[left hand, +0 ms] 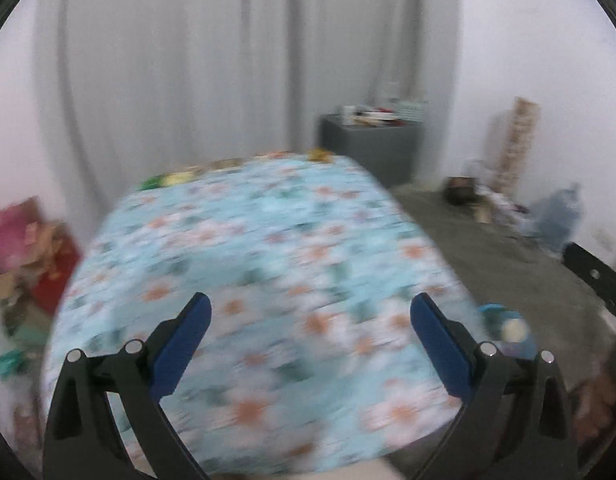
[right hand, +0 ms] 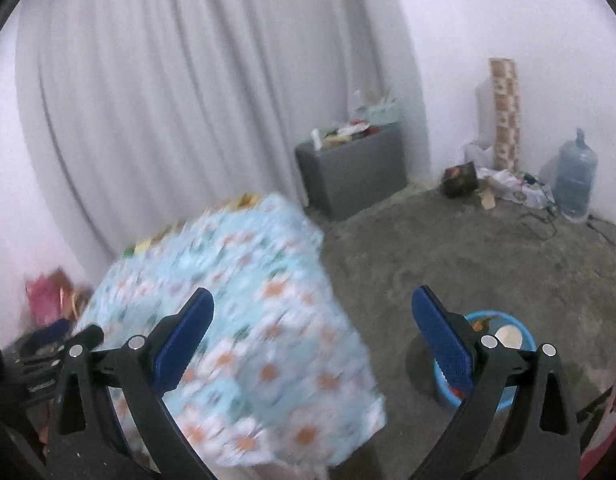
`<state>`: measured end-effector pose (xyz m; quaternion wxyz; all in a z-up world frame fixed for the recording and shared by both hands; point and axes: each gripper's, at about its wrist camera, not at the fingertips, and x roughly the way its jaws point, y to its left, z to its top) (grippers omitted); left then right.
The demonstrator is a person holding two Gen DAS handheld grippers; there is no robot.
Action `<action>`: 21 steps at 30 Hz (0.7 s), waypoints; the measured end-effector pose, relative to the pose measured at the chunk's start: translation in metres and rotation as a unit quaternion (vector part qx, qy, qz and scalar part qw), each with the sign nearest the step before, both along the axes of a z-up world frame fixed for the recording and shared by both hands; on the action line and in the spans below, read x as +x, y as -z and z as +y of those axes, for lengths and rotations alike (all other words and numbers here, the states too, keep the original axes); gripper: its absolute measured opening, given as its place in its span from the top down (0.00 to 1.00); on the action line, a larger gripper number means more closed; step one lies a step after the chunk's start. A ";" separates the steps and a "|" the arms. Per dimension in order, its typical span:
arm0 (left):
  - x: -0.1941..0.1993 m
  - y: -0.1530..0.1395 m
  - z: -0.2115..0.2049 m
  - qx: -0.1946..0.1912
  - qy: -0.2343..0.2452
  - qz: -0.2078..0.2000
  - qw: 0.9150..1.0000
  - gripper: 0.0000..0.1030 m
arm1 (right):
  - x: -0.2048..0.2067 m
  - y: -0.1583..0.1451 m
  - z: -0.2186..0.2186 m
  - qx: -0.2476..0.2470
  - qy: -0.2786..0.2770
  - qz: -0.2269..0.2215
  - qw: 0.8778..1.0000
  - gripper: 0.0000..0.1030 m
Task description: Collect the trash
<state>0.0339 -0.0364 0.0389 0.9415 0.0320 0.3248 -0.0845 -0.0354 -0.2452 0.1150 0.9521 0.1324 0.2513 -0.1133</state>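
Holding both tools wide apart and empty, I face the flower-print tabletop (left hand: 259,280): my left tool (left hand: 310,336) hangs over its near half, my right tool (right hand: 312,332) over its near right corner. The trash I can make out is a row of blurred wrappers (left hand: 175,178) along the tabletop's far edge, with one more (left hand: 320,155) at its far right corner. The blue bin (right hand: 504,322) sits on the floor just right of the tabletop, already holding some scraps. Everything is smeared with motion, so I judge the risk is reaching too fast, nudging light wrappers off the far edge toward the curtain (left hand: 211,60) or pinching the cloth instead.
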 end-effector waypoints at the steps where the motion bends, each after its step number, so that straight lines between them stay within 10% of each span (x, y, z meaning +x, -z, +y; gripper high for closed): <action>1: -0.005 0.004 0.014 -0.006 -0.014 0.008 1.000 0.05 | -0.002 0.005 0.012 -0.014 0.002 0.014 1.000 0.08; 10: -0.022 0.050 0.046 -0.010 -0.055 0.109 0.993 0.05 | -0.007 0.065 0.095 -0.122 -0.004 0.169 0.978 0.08; 21: -0.032 0.057 0.045 0.017 -0.061 0.107 0.992 0.05 | -0.026 0.074 0.102 -0.107 0.029 0.187 0.976 0.08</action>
